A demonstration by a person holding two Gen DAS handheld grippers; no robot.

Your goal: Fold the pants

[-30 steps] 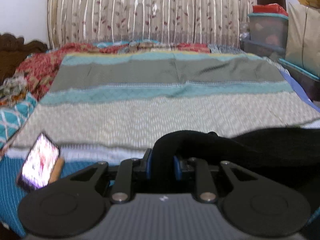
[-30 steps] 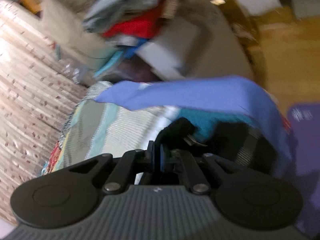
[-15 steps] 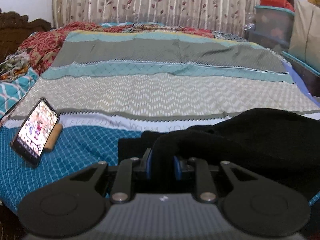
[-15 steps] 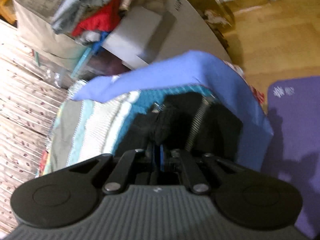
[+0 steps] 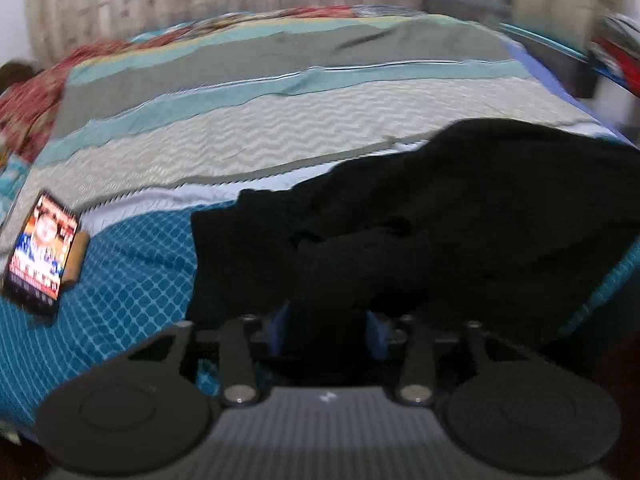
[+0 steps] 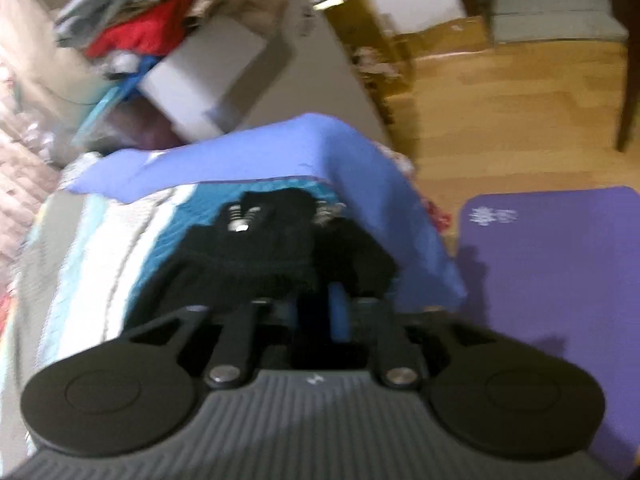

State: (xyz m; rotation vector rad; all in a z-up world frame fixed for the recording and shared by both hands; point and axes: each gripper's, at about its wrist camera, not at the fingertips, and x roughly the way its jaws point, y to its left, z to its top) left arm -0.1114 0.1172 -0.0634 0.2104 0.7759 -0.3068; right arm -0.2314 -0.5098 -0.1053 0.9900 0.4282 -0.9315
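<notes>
Pants (image 5: 460, 216) lie dark and slumped on the bed (image 5: 280, 128) near its corner; soft, limp cloth, likely sagging wherever unsupported; left gripper (image 5: 326, 322) and right gripper (image 6: 316, 312) jaws opening, fabric loose between; best pinched at waistband or hem.

Both views are being smeared by motion blur. The fingertips of the left gripper (image 5: 326, 322) are being lost against the black pants (image 5: 460, 216); contact cannot be told. The phone (image 5: 40, 250) screen is being rendered unreadable.
</notes>
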